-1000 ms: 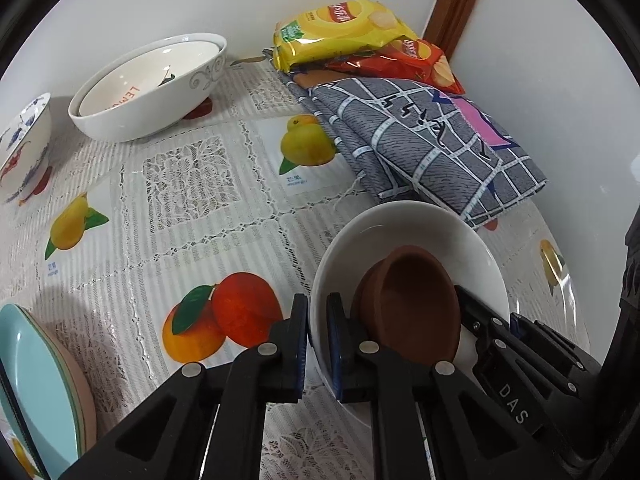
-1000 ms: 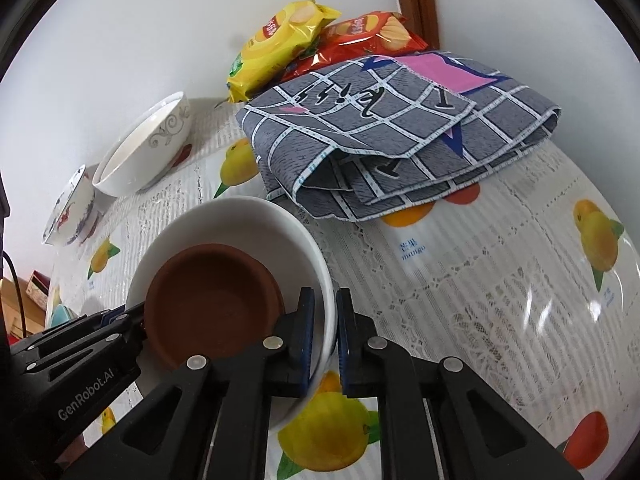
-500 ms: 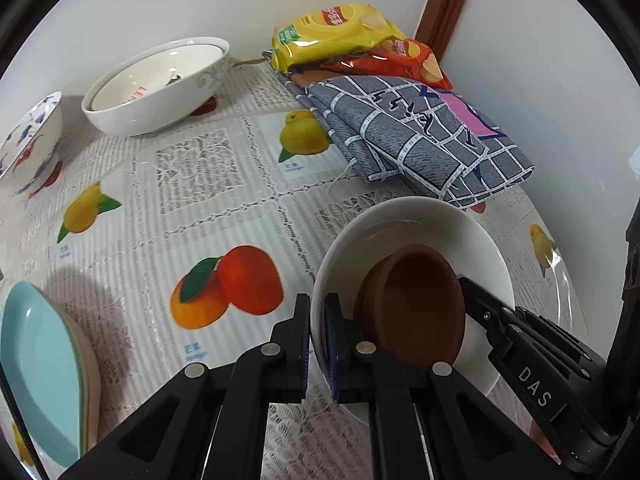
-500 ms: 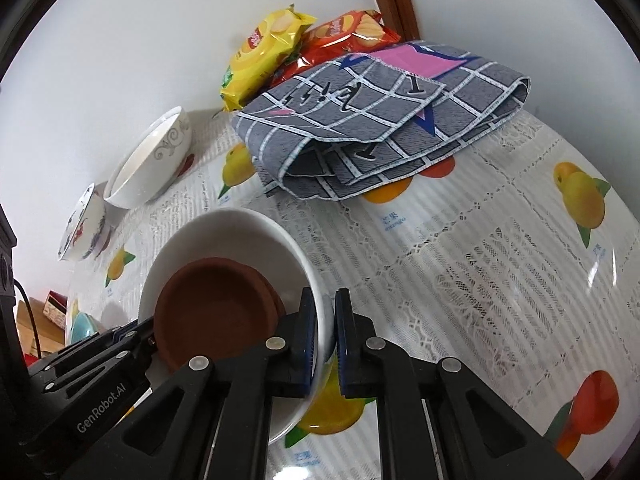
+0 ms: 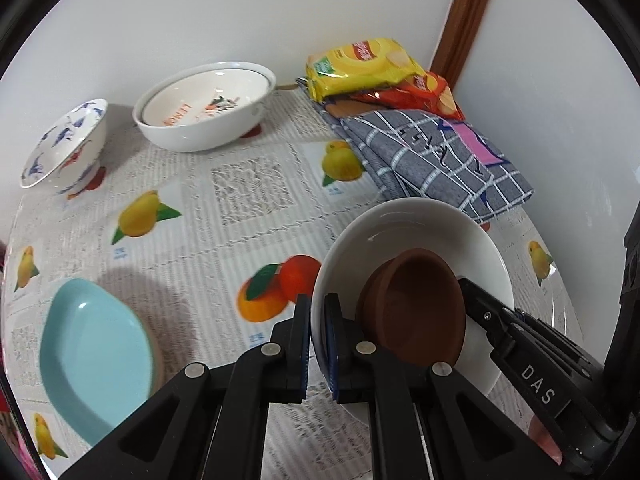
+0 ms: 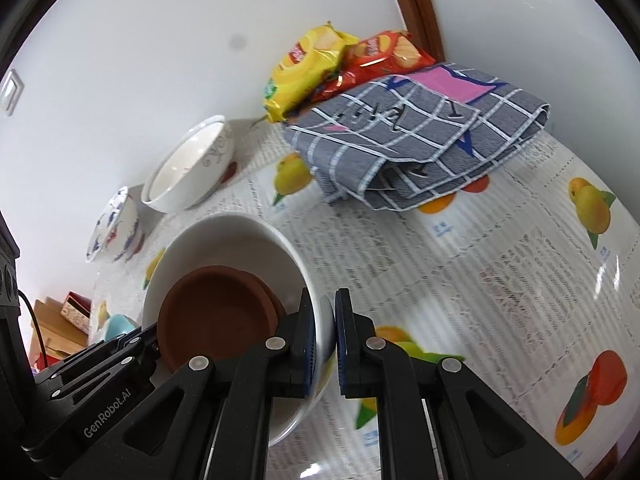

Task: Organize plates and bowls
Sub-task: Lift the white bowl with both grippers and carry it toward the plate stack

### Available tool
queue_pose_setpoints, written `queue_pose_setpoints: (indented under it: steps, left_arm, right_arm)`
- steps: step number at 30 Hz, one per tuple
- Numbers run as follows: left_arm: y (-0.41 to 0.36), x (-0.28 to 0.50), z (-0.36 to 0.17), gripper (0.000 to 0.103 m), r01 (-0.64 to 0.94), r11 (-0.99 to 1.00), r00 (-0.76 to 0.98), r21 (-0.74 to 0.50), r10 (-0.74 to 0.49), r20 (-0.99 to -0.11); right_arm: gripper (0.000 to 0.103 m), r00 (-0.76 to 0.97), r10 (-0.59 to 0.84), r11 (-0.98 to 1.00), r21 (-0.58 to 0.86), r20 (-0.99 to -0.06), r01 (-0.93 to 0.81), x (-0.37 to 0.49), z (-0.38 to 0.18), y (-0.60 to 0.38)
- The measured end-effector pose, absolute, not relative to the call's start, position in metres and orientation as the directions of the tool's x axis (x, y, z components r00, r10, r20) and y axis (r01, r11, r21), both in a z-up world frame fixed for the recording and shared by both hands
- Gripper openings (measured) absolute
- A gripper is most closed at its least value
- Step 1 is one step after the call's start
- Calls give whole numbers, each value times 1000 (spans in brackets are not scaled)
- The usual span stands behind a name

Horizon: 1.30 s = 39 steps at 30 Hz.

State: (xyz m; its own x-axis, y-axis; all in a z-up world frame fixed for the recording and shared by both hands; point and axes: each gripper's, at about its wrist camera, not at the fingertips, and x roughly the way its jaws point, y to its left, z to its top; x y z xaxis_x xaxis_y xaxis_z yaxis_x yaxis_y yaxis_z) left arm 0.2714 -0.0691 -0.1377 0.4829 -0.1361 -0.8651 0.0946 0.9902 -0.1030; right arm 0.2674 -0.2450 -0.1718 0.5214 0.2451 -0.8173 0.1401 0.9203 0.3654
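Note:
Both grippers hold one white bowl point(image 5: 420, 224) point(image 6: 224, 240) by opposite rims, above the tablecloth. A small brown bowl point(image 5: 416, 304) point(image 6: 216, 312) lies tilted inside it. My left gripper point(image 5: 318, 312) is shut on the white bowl's left rim. My right gripper point(image 6: 325, 312) is shut on its right rim; in the left wrist view that gripper's fingers point(image 5: 500, 320) show at the bowl's far side. A light blue dish point(image 5: 92, 356) sits at the lower left. Two nested white bowls point(image 5: 204, 108) point(image 6: 188, 168) and a blue-patterned bowl point(image 5: 64, 144) point(image 6: 114, 224) stand by the wall.
A folded grey checked cloth point(image 5: 432, 156) point(image 6: 420, 140) lies at the back right with yellow and red crisp bags point(image 5: 360, 64) point(image 6: 316, 64) behind it, in the wall corner. The fruit-print tablecloth point(image 5: 224, 216) covers the table. Boxes point(image 6: 72, 312) stand beyond the table's left edge.
Both grippers have risen with the white bowl between them and moved back from the wall. More of the blue dish and the patterned bowl has come into the left wrist view.

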Motion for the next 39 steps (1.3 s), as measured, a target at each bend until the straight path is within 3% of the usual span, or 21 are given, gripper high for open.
queue_pose_setpoints:
  steps: [39]
  left_arm:
    - [49,222,-125,7,-56,995,513,-87,-46,-857]
  right_arm:
    - [10,499,357,902,430,-789,34,252,-160,-131]
